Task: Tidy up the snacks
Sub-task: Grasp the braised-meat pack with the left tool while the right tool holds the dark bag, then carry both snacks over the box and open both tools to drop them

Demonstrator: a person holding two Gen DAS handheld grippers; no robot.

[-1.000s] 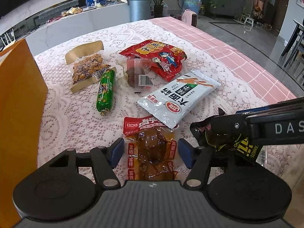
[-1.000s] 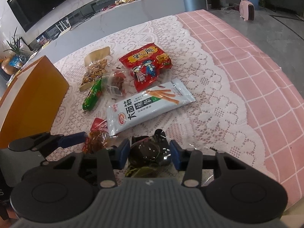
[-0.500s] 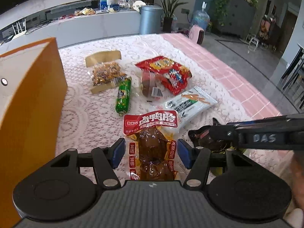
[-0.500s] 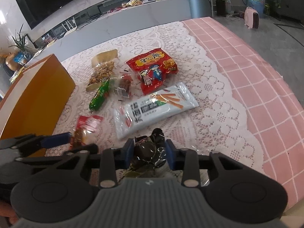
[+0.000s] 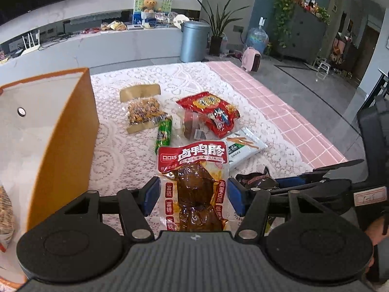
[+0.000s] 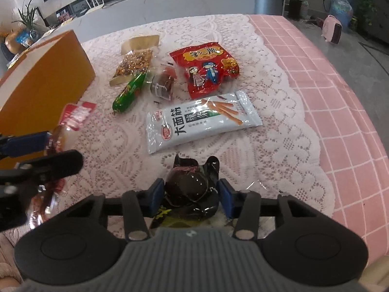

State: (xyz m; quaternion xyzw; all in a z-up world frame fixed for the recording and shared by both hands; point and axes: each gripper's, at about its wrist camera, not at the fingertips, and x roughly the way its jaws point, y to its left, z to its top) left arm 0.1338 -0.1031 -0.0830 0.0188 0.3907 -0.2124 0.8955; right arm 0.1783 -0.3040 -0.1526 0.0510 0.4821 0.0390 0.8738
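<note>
Gripping the duck pack (image 5: 192, 187) in my left gripper (image 5: 193, 192), I see its blue pads pressed on both edges and the pack lifted off the lace cloth (image 5: 116, 155), just beside the orange box (image 5: 65, 141). My right gripper (image 6: 190, 194) straddles the dark pouch (image 6: 192, 185), which lies on the cloth; its jaws are opening, pads just beside the pouch. Farther out lie the white noodle pack (image 6: 201, 121), the green sausage (image 6: 128, 92), the red bag (image 6: 206, 68) and the nut pack (image 6: 133, 63), all near each other.
</note>
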